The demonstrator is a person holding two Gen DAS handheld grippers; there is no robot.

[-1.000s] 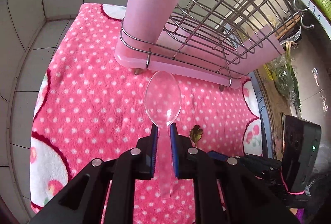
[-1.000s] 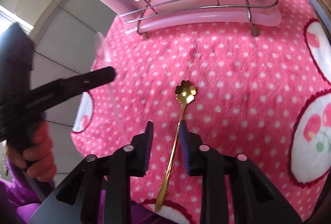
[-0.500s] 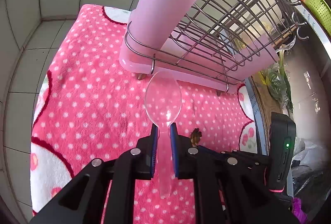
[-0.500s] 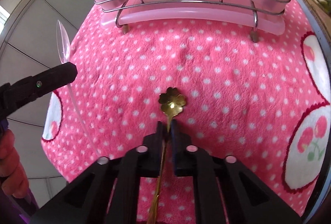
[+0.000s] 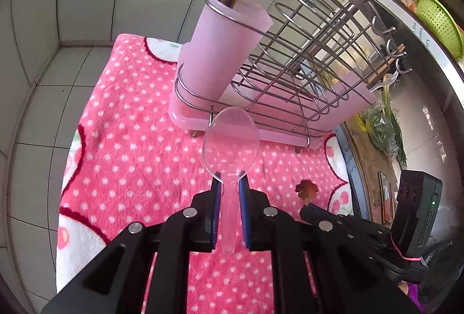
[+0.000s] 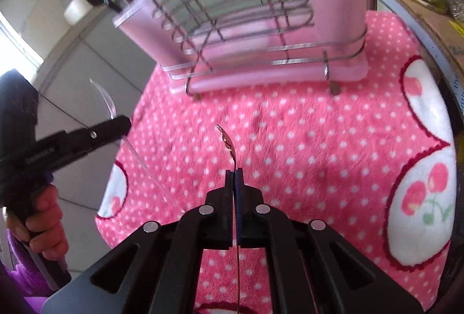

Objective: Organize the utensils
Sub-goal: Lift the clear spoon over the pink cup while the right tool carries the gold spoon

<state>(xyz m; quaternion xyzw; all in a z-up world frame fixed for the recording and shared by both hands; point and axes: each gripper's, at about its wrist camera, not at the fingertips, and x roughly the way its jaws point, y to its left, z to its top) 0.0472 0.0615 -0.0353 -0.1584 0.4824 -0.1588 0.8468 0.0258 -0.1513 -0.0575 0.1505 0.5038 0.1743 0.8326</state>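
My left gripper (image 5: 229, 183) is shut on a clear plastic spoon (image 5: 231, 142), bowl forward, held above the pink dotted towel (image 5: 130, 145). It also shows in the right wrist view (image 6: 116, 122), with the spoon (image 6: 105, 102) edge-on. My right gripper (image 6: 235, 172) is shut on a gold flower-ended spoon (image 6: 227, 142) and holds it lifted off the towel (image 6: 304, 145). Its flower end shows in the left wrist view (image 5: 306, 189). The pink utensil cup (image 5: 220, 50) on the wire rack (image 5: 304, 64) stands beyond both and holds a black utensil and wooden sticks.
The rack sits on a pink drip tray (image 6: 275, 76) at the towel's far end. Grey tiled walls (image 5: 43, 9) close the left side. A green basket (image 5: 438, 21) and bagged greens (image 5: 382, 131) lie off to the right past the counter edge.
My right gripper closed on the gold spoon and lifted it off the towel, turning it edge-on. My left gripper rose with the clear spoon, so the cup's top came into view.
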